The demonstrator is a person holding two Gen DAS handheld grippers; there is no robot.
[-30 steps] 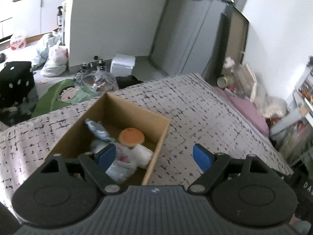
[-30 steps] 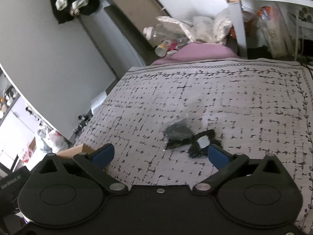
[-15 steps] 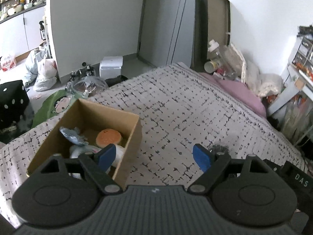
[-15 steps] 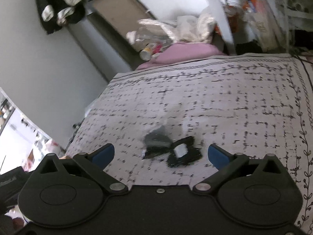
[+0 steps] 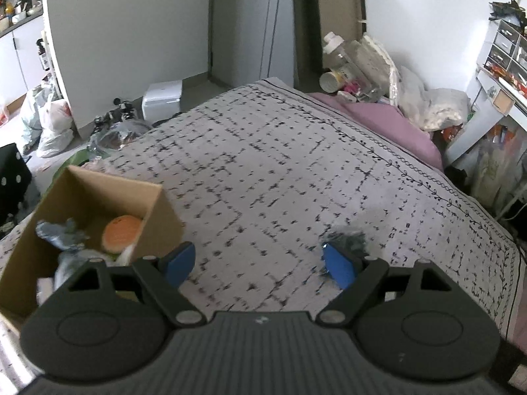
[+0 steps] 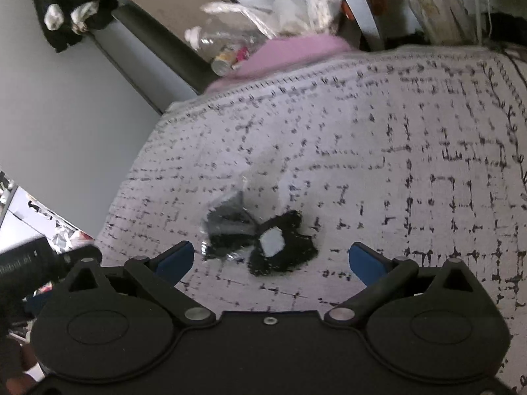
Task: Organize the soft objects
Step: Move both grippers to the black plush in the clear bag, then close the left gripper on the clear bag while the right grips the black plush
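Observation:
A black fuzzy soft object (image 6: 283, 247) with a white patch lies on the patterned bedspread (image 6: 395, 151), beside a dark item in clear plastic wrap (image 6: 227, 220). My right gripper (image 6: 270, 261) is open, just above and in front of them. In the left wrist view the dark pile (image 5: 349, 240) shows behind the right fingertip. My left gripper (image 5: 258, 263) is open and empty over the bedspread (image 5: 280, 164). A cardboard box (image 5: 158, 210) at the left holds an orange-capped plush (image 5: 120, 233) and a grey soft item (image 5: 62, 232).
A pink pillow (image 5: 388, 121), bottles and bags (image 5: 359, 62) pile up at the bed's far end. A white box (image 5: 163, 93) and plastic bags (image 5: 49, 121) lie on the floor left of the bed. Shelves (image 5: 504, 56) stand at the right.
My left gripper swung right, away from the box, toward the bed's middle. My right gripper moved closer to the black soft object, which now sits between its fingers.

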